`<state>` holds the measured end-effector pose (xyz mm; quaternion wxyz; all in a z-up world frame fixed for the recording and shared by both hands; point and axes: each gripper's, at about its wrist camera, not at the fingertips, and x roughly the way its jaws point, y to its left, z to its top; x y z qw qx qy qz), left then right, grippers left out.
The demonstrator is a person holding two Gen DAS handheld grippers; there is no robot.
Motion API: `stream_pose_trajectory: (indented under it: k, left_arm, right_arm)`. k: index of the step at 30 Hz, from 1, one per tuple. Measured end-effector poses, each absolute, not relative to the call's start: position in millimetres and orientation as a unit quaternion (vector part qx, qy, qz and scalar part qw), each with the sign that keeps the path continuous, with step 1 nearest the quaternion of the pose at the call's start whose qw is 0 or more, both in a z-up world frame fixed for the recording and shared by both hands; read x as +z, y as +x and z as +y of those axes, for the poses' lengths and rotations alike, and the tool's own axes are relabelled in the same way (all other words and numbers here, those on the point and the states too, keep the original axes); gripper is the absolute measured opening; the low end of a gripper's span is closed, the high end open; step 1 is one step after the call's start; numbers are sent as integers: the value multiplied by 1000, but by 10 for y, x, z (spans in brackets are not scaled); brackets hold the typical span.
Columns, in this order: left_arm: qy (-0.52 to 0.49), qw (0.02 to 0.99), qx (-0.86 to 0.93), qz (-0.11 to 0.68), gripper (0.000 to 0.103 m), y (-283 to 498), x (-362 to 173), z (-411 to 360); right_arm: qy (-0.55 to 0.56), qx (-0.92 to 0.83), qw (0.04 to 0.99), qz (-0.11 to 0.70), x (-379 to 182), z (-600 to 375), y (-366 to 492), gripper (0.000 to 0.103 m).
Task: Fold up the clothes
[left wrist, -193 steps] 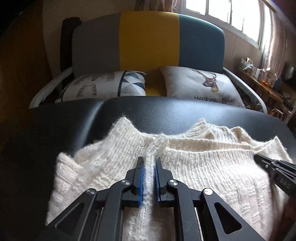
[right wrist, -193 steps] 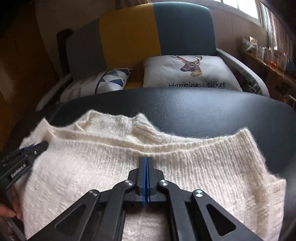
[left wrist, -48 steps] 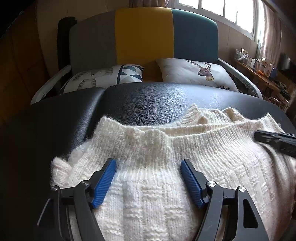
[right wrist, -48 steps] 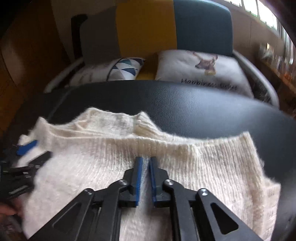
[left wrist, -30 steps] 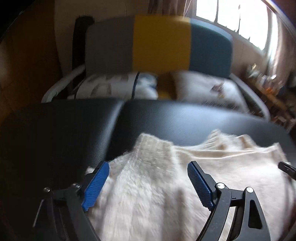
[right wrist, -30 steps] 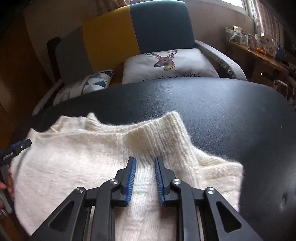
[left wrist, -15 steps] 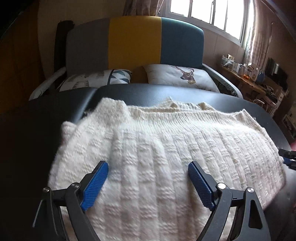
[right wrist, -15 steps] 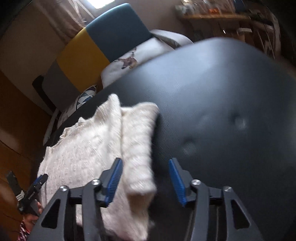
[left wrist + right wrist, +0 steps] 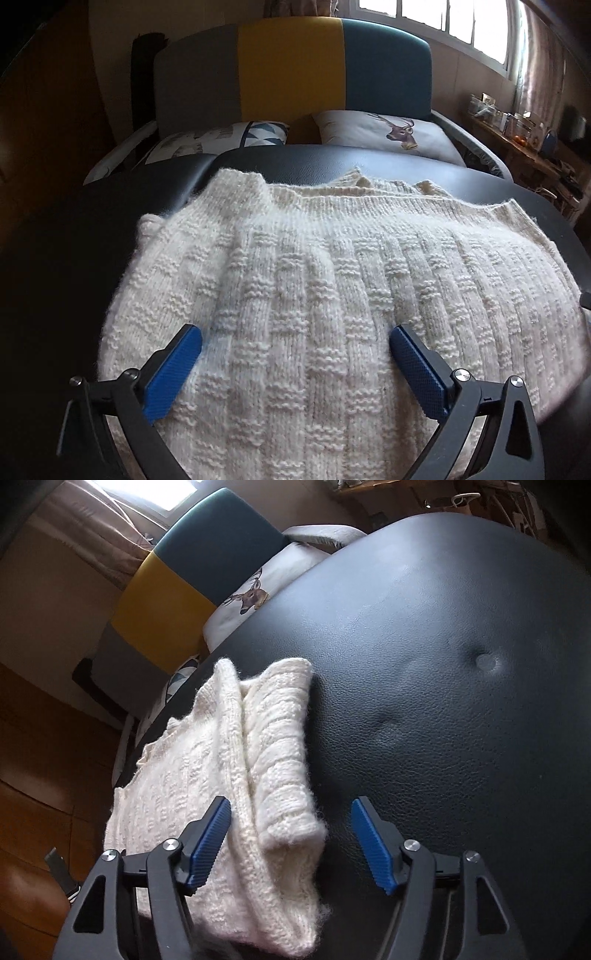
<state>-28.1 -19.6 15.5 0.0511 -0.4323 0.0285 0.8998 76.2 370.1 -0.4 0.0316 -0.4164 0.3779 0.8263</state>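
While no writing was legible, folded cream knit sweater (image 9: 332, 295) lay on black padded surface (image 9: 461, 683), left gripper (image 9: 295, 365) released above it, right gripper (image 9: 291, 834) released at its right edge.

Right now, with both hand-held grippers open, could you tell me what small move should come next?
Probably close the right hand-held gripper on the sweater end lying between its open fingers, since that folded edge sits there ungripped.
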Motion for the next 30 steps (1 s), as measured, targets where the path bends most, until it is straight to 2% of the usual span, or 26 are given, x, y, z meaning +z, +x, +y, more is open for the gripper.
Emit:
stream_pose_trajectory:
  k: [15, 30]
  left_arm:
    - [-442, 46, 896, 26, 103, -371, 125, -209]
    - [-441, 44, 896, 27, 103, -378, 117, -211]
  right_arm:
    - [-412, 829, 9, 377, -33, 3544, 560, 78]
    - [-413, 845, -3, 338, -12, 3390, 462, 78]
